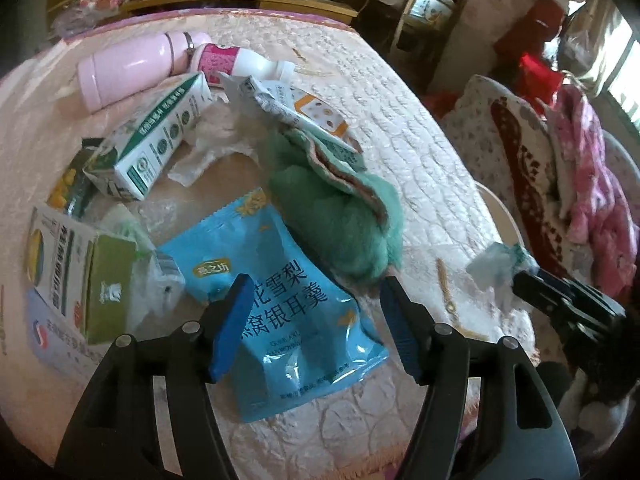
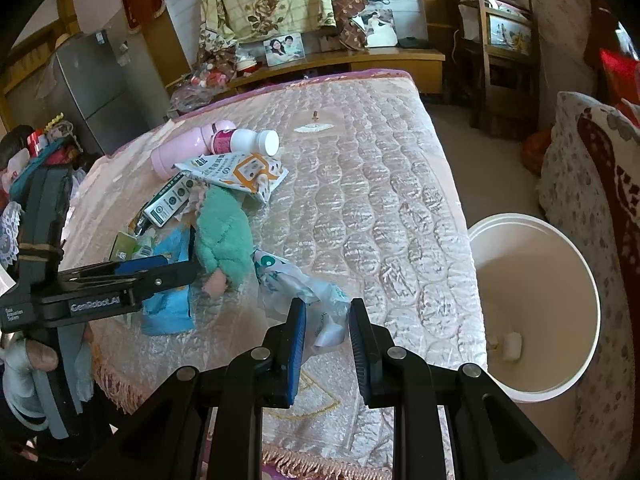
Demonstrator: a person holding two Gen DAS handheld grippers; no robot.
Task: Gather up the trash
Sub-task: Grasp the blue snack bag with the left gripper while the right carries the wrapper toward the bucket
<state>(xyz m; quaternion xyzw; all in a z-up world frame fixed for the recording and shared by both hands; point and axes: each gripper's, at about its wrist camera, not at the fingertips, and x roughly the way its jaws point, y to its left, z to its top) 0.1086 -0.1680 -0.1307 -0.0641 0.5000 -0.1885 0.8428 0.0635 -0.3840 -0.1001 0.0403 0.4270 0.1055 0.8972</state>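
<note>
My right tongs clamp a crumpled white-green wrapper near the white bin. My left tongs hang apart over the blue snack pouch.

Two bottles, three cartons, one blue pouch, one bucket.

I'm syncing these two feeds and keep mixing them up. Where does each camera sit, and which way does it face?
Left wrist: sits on the left tongs, looking down past open fingers at the blue snack bag and green plush toy; the right tongs show at right, gripping a crumpled wrapper.
Right wrist: sits on the right tongs, shut on that wrapper, facing across the bed toward the white bin; the left tongs show at left.
Shared: toy, bag, wrapper, pink bottle.
</note>
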